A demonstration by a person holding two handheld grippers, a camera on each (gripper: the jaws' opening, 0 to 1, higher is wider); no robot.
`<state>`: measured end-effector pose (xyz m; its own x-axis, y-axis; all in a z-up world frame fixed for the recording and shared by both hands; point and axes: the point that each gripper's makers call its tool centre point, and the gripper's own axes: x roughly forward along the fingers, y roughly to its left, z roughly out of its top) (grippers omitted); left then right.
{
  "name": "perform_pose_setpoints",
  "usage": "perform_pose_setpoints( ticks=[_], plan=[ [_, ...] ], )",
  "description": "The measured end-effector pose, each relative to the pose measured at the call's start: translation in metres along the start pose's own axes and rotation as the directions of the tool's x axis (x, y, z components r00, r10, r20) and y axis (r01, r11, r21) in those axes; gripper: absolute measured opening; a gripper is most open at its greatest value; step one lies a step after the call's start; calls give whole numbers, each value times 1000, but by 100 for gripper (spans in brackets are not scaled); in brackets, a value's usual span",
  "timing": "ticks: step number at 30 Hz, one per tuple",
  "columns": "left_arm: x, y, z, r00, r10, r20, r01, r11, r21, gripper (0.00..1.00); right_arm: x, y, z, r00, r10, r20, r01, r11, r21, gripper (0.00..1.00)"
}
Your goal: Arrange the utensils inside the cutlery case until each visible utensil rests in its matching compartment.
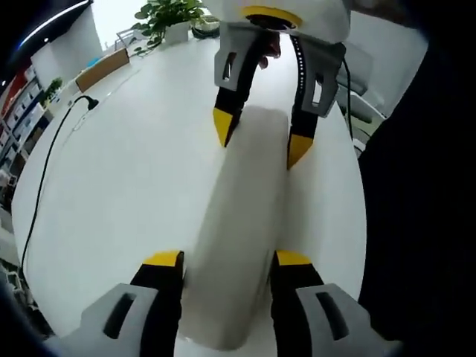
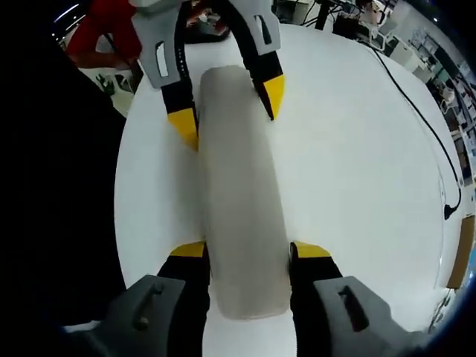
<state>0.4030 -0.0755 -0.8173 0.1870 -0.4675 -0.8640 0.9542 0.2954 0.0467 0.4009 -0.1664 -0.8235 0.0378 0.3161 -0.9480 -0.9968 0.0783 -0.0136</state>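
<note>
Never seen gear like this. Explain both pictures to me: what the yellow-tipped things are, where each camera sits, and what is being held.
No robot here: a person holds a two-jaw tool in each hand, with a camera on each.

Left gripper view: the left gripper rises from below; the right gripper faces it from the top.

Right gripper view: the reverse, with the right gripper below and the left gripper above.

Each gripper's jaws straddle one end of a long, closed, frosted cutlery case on a white table. No utensils are visible through it. A black cable crosses the table.

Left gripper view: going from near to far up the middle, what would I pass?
This tool → long white closed case it straddles → the other tool at the case's far end → bare white table → potted plant.
</note>
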Motion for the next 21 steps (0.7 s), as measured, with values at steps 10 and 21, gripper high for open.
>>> perform_pose_setpoints(
  ticks=[10,21],
  plan=[
    [-2,8,0,999,29,25,-29,1000,0,50,0,-1,4,995,-9,103,4,999,49,42],
    [-4,3,-3,997,69,42,-67,996,-52,50,1,-1,10,988,27,150,-24,999,-27,42]
  ],
)
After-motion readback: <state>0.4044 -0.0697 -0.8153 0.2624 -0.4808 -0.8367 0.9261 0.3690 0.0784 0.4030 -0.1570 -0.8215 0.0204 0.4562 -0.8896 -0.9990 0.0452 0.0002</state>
